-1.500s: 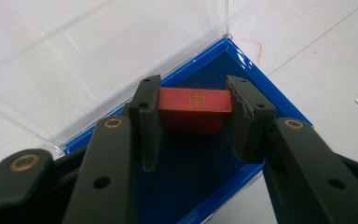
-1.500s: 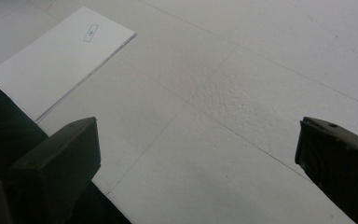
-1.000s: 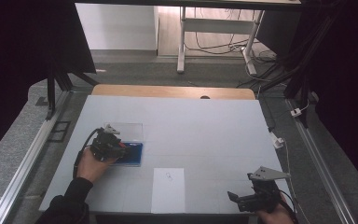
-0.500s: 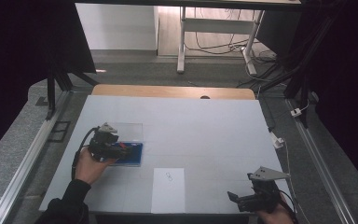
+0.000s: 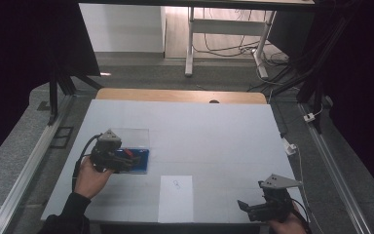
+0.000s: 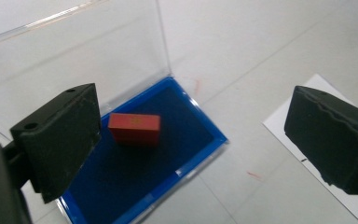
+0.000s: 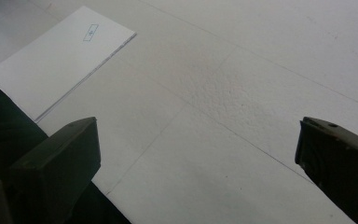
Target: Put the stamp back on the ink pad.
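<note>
1. The left tongs (image 5: 126,161) sit over the left part of the white desk (image 5: 214,131), held in the person's left hand (image 5: 91,176); a cable loops from them toward the desk's left edge.
2. In the left gripper view these tongs (image 6: 191,149) stand wide apart with nothing between the pads; the jaws have just been opening, and the red block lies clear of them.
3. The red block (image 6: 134,129), a small rectangular piece, lies flat on the dark blue pad of an open case (image 6: 168,154), toward the end of the pad nearest the hinge.
4. The case has a bright blue rim, and its clear lid (image 6: 74,60) is swung back and stands tilted up behind the pad.
5. In the high view the case (image 5: 141,163) shows partly under the left tongs, with the clear lid (image 5: 131,136) just beyond it.
6. A white sheet of paper (image 5: 176,197) with a small printed mark lies near the desk's front edge, to the right of the case and apart from it.
7. The right tongs (image 5: 246,210) rest at the front right corner of the desk, in the person's right hand (image 5: 285,225).
8. In the right gripper view their jaws stand wide open over bare desk surface, holding nothing, with the paper sheet (image 7: 60,60) well off to the upper left.
</note>
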